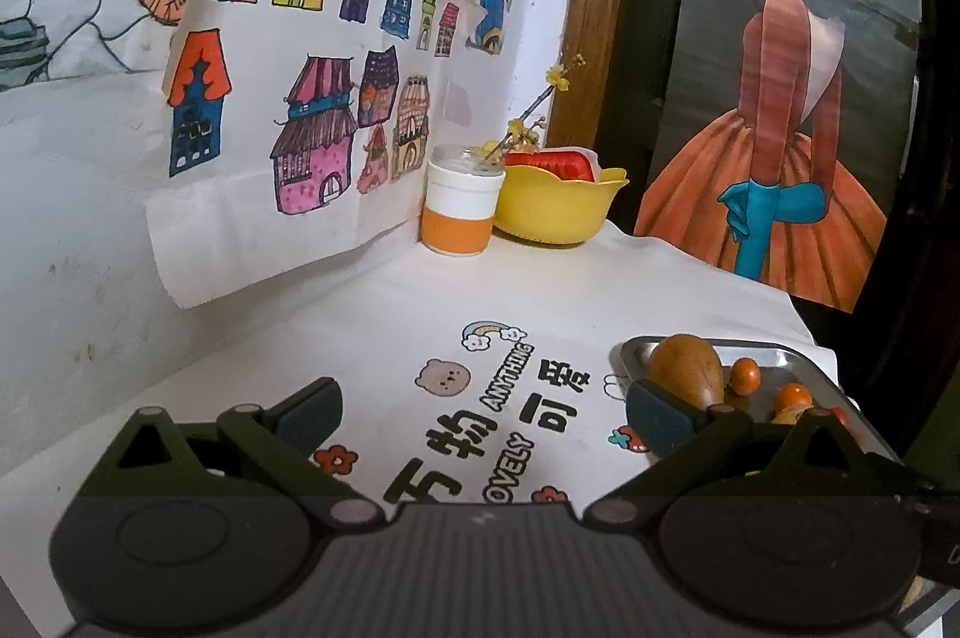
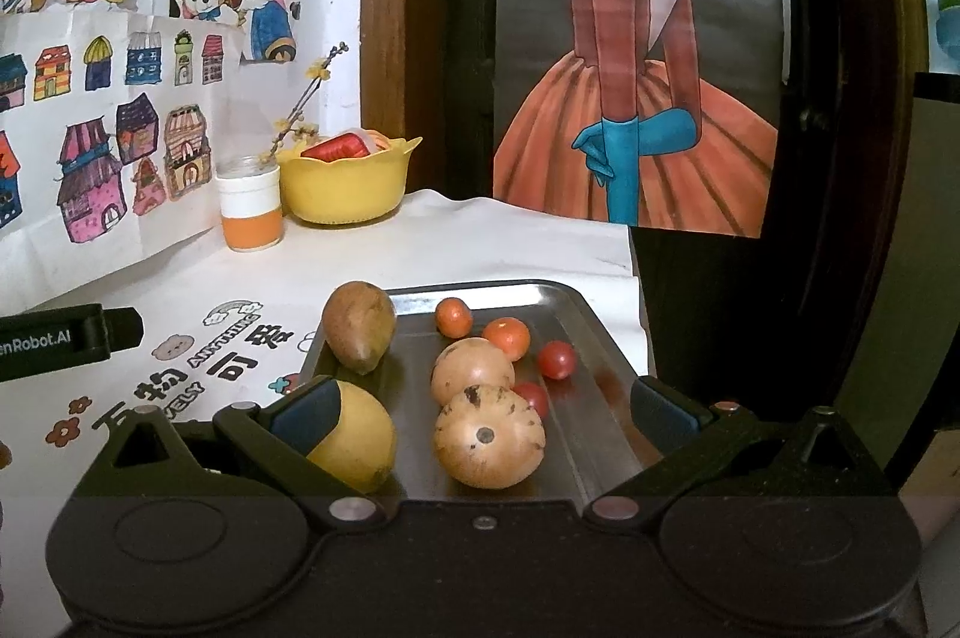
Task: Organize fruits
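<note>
So, fingers first: the right gripper [image 2: 480, 410] is spread wide with nothing held, parked low over the near end of the metal tray [image 2: 576, 320]. Its left fingertip is seen against the yellow fruit [image 2: 360, 437] at the tray's near-left corner; whether it actually touches can't be told. The left gripper [image 1: 480, 404] is just as wide and empty, held over the printed cloth [image 1: 372, 314], with the tray off to its right.

The fruit is all gathered on the tray already, so a finished sort or a pile waiting to be moved on could both be fitted by this. No particular move can be called from here. If anything gets grabbed, the speckled round fruits [image 2: 489, 437] would be best straddled across their widest part and closed on gently, since they'd likely roll on bare metal. The little tomatoes would need a very soft squeeze.

Counted from the right wrist view:
- 1 brown oval fruit [image 2: 359, 326], leaning on the tray's left rim
- 1 yellow fruit
- 2 speckled round fruits
- 2 small oranges [image 2: 507, 337]
- 2 cherry tomatoes [image 2: 557, 359], one half hidden

Further back, a yellow bowl [image 2: 345, 191] with something red in it and an orange-banded jar [image 2: 251, 203] holding a twig are seen by the wall.
</note>
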Demonstrator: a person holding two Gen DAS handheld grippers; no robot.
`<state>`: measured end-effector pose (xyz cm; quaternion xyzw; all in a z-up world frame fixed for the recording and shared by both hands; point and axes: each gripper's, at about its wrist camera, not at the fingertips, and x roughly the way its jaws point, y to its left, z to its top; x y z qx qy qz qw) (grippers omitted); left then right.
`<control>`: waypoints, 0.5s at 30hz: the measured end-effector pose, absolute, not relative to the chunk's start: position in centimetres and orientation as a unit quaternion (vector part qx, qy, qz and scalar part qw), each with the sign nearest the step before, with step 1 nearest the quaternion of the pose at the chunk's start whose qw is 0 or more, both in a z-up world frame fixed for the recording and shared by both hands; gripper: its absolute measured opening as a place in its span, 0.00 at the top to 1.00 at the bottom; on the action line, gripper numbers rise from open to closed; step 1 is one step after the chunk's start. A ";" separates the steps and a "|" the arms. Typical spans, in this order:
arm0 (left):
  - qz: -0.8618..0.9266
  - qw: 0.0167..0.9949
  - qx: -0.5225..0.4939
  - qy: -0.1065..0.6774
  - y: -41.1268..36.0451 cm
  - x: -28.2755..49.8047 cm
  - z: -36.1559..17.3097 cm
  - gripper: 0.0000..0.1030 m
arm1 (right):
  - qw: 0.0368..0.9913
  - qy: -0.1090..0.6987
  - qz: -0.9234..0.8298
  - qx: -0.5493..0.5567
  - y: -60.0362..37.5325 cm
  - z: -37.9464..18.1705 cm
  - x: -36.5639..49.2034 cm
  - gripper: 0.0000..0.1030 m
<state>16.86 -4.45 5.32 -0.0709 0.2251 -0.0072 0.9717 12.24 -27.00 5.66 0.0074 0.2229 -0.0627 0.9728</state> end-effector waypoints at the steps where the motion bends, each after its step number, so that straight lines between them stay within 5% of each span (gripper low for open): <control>1: -0.008 0.972 -0.071 0.226 -4.4 16.7 5.3 0.00 | 0.973 0.224 -0.062 0.007 -27.0 5.6 12.2 0.01; 15: -0.006 0.969 -0.077 0.234 -4.1 13.6 4.4 0.00 | 0.971 0.233 -0.055 0.001 -26.5 5.1 9.4 0.01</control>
